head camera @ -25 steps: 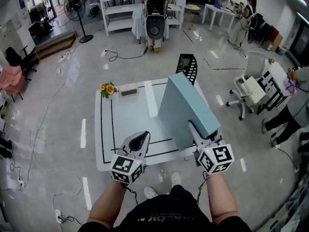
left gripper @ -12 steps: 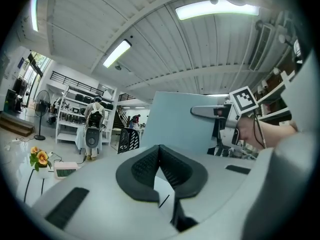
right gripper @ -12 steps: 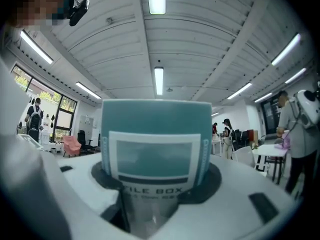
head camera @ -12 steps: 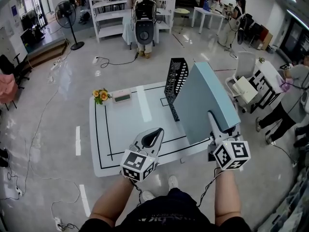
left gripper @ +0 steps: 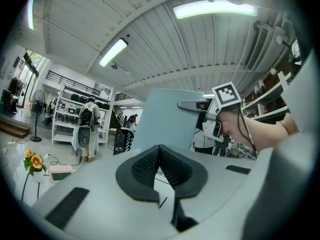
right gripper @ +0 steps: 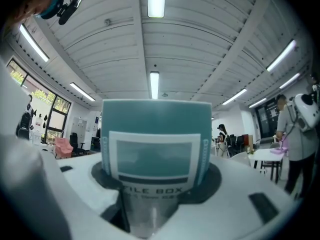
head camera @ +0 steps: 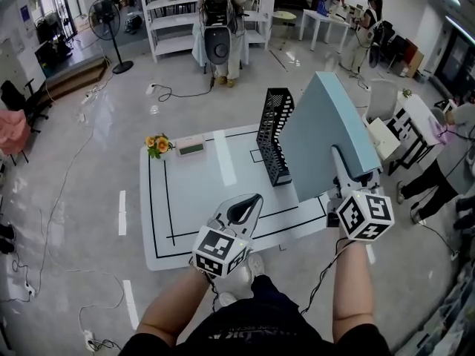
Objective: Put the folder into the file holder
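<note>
Head view, right gripper (head camera: 341, 156) clamping teal folder (head camera: 326, 124)

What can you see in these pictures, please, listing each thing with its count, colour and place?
white rectangular table: one, white with black lines, centre
black mesh file holder: one, black, table's far right part
light blue box-shaped folder: one, light blue, held tilted, right of the file holder
yellow artificial flowers: one bunch, yellow, table's far left corner
small white display unit: one, white, beside the flowers
black pedestal fan: one, black, far left floor
white shelving unit: one, white, far middle
people: at least three, background and right edge
left hand-held gripper: one, white, shut, empty, over the table's near edge
right hand-held gripper: one, white, shut on the folder's spine
</note>
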`<state>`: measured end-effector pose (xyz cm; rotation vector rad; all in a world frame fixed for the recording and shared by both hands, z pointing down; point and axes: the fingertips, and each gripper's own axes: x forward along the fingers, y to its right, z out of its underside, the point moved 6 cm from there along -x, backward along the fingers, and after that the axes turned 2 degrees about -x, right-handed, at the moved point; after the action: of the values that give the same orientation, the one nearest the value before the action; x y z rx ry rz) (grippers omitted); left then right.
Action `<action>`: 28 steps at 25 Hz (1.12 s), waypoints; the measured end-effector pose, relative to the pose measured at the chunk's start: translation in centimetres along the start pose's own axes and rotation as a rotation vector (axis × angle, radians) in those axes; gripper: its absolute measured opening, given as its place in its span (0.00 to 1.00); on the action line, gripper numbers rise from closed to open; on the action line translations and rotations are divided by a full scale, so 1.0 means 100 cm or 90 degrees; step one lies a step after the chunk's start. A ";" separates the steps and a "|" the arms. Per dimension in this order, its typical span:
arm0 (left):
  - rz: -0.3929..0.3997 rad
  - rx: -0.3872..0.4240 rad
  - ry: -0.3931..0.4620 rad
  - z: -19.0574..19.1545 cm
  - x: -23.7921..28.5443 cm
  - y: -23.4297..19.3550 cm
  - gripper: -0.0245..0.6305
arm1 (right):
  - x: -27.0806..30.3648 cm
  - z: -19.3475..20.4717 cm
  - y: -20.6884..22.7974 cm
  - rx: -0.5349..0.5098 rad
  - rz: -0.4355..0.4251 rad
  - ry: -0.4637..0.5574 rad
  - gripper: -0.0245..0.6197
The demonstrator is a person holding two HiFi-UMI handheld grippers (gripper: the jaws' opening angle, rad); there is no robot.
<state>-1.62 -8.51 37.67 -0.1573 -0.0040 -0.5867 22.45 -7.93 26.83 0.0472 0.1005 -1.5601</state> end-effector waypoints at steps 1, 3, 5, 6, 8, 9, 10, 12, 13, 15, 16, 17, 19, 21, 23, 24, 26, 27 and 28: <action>0.000 0.003 -0.001 -0.001 0.003 -0.001 0.04 | 0.006 0.001 0.002 0.000 0.004 0.000 0.45; -0.003 0.008 -0.002 -0.003 0.009 -0.005 0.04 | 0.018 0.003 0.007 -0.001 0.009 -0.001 0.45; -0.006 0.010 -0.004 -0.004 0.017 -0.008 0.04 | 0.031 0.008 0.012 0.005 0.010 -0.003 0.45; -0.007 0.010 -0.006 -0.004 0.021 -0.009 0.04 | 0.036 0.010 0.014 0.010 0.009 -0.005 0.45; -0.007 0.012 -0.010 -0.004 0.029 -0.013 0.04 | 0.048 0.015 0.018 0.017 0.004 -0.010 0.45; -0.007 0.013 -0.011 -0.004 0.033 -0.015 0.04 | 0.054 0.018 0.019 0.018 0.002 -0.013 0.45; -0.006 0.013 -0.012 -0.005 0.037 -0.017 0.04 | 0.060 0.020 0.020 0.018 0.001 -0.016 0.45; -0.002 0.010 -0.010 -0.006 0.046 -0.021 0.04 | 0.071 0.023 0.022 0.016 0.002 -0.023 0.45; 0.000 0.010 -0.009 -0.006 0.050 -0.023 0.04 | 0.078 0.025 0.024 0.015 0.002 -0.025 0.45; 0.003 0.008 -0.008 -0.006 0.058 -0.027 0.04 | 0.090 0.027 0.026 0.012 0.002 -0.029 0.45; 0.004 0.006 -0.008 -0.006 0.062 -0.029 0.04 | 0.096 0.028 0.026 0.011 0.001 -0.030 0.45; 0.004 0.003 -0.007 -0.006 0.065 -0.032 0.04 | 0.101 0.028 0.026 0.010 0.001 -0.032 0.45; 0.005 0.000 -0.005 -0.005 0.070 -0.036 0.04 | 0.112 0.030 0.025 0.009 0.000 -0.038 0.45; 0.006 0.000 -0.002 -0.006 0.073 -0.041 0.04 | 0.122 0.033 0.022 0.010 0.000 -0.044 0.45; 0.006 -0.001 0.000 -0.006 0.074 -0.046 0.04 | 0.131 0.037 0.021 0.011 0.002 -0.050 0.45; 0.007 -0.003 0.001 -0.006 0.075 -0.049 0.04 | 0.135 0.038 0.020 0.010 0.003 -0.053 0.45; 0.005 -0.006 0.000 -0.005 0.077 -0.053 0.04 | 0.144 0.041 0.018 0.009 0.003 -0.058 0.45; 0.004 -0.008 -0.001 -0.005 0.077 -0.056 0.04 | 0.148 0.042 0.017 0.008 0.002 -0.060 0.45; 0.002 -0.009 -0.003 -0.004 0.078 -0.059 0.04 | 0.152 0.044 0.017 0.008 0.002 -0.062 0.45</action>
<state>1.66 -17.69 38.51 -0.1723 -0.0035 -0.5828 24.37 -23.47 29.70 -0.0179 0.0139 -1.5578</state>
